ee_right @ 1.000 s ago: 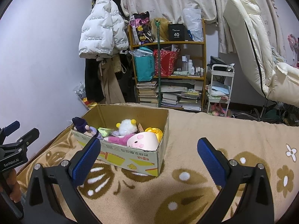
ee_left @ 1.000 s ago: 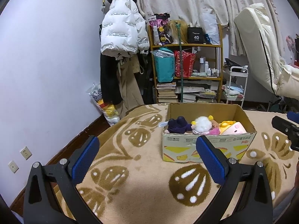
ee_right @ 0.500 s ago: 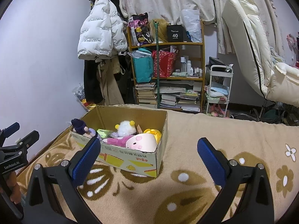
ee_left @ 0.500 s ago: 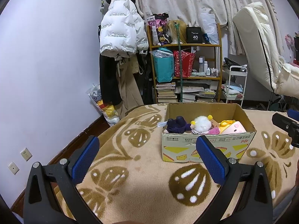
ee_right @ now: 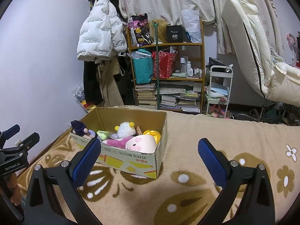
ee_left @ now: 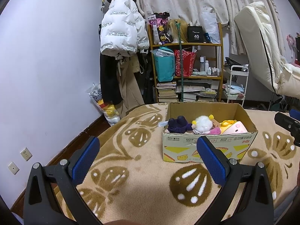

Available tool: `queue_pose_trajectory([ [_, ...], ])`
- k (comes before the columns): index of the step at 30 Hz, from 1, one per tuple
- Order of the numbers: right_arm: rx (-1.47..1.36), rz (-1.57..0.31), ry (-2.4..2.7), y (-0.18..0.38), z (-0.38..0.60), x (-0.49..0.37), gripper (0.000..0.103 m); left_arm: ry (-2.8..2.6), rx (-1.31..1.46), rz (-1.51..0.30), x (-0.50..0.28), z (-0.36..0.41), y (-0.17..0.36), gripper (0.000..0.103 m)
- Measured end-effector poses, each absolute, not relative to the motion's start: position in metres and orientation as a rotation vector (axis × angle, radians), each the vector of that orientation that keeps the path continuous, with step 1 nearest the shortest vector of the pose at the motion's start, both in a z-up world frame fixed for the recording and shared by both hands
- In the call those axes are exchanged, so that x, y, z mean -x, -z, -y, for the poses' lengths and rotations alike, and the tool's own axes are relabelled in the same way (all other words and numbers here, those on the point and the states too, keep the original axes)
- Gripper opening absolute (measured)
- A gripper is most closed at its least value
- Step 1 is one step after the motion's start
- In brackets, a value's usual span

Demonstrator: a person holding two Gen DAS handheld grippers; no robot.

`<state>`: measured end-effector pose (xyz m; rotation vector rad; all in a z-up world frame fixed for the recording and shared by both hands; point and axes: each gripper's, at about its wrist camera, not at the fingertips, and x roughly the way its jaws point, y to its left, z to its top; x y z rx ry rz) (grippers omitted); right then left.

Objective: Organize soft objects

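Both sets of jaws stand spread wide with nothing between them: the left gripper [ee_left: 148,159] and the right gripper [ee_right: 149,159] hover above a beige blanket [ee_right: 215,142] patterned with brown butterflies. Ahead of them sits an open cardboard box [ee_left: 208,146] on that blanket, holding the soft toys: a dark purple plush [ee_left: 178,124] at its left end, a white fluffy plush [ee_left: 202,122] in the middle, and a pink round plush [ee_right: 141,143] at the right. Beyond the box stands a cluttered wooden shelf [ee_right: 166,65], with a white puffer jacket [ee_left: 120,31] hanging beside it.
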<state>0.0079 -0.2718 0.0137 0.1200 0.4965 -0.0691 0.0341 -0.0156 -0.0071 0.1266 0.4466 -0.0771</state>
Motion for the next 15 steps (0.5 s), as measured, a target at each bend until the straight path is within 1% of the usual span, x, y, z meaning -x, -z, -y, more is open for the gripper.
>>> queue_pose_trajectory([
  [15, -0.120, -0.497, 0.069, -0.0136, 0.2723, -0.0075, 0.103, 0.076, -0.121, -0.453, -0.0347, 0.0141, 0.0101, 0.102],
])
